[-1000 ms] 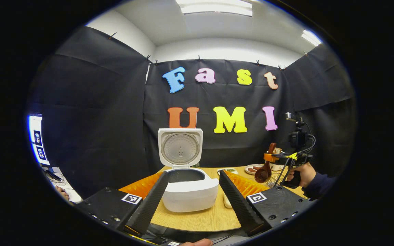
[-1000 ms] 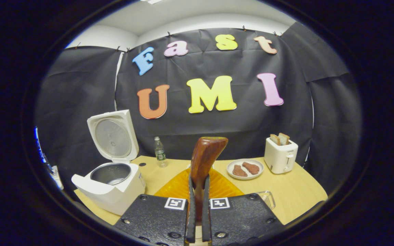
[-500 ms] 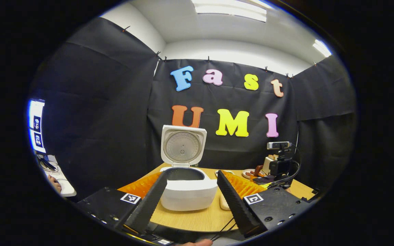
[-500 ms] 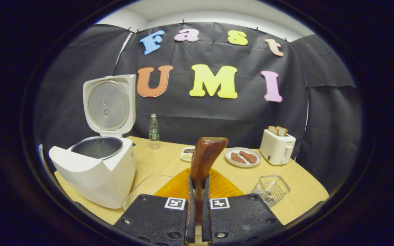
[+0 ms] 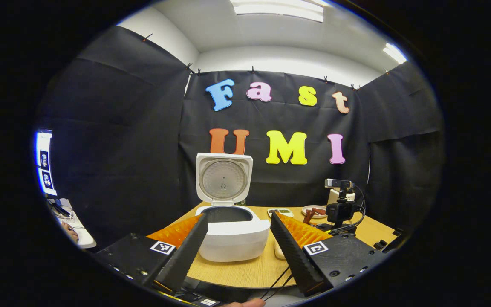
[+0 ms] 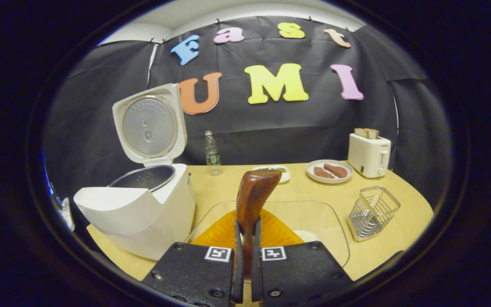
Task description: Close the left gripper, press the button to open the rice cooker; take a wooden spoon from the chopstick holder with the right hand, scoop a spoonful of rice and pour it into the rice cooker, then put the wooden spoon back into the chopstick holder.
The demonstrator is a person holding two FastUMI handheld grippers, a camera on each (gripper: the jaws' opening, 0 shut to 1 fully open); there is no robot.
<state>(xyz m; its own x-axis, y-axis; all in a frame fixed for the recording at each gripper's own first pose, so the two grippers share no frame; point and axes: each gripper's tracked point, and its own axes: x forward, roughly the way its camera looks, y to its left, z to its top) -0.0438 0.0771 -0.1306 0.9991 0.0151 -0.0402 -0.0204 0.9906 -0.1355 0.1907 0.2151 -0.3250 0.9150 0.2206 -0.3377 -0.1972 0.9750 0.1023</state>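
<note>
The white rice cooker [image 5: 233, 238] [image 6: 143, 213] stands open with its lid [image 6: 149, 125] upright and the inner pot showing. My left gripper [image 5: 237, 249] is open, low in front of the cooker, its fingers framing the cooker's body without touching it. My right gripper [image 6: 247, 228] is shut on the wooden spoon [image 6: 254, 196]; the handle sticks up forward and the bowl is hidden under the gripper. It hovers over a clear dish [image 6: 313, 211] with white rice [image 6: 309, 236]. The wire chopstick holder [image 6: 371, 211] stands to the right. The right gripper [image 5: 339, 212] also appears beyond the cooker.
On the wooden table [image 6: 220, 187] stand a water bottle [image 6: 212, 153], a small dish [image 6: 273, 170], a plate of meat [image 6: 328, 171] and a white toaster [image 6: 369, 155] along the back. A person's hand and a screen [image 5: 45, 168] are at the far left.
My right gripper has come down with the spoon from a raised position to just over the clear dish, right of the cooker. The left gripper has barely moved and stays open.
</note>
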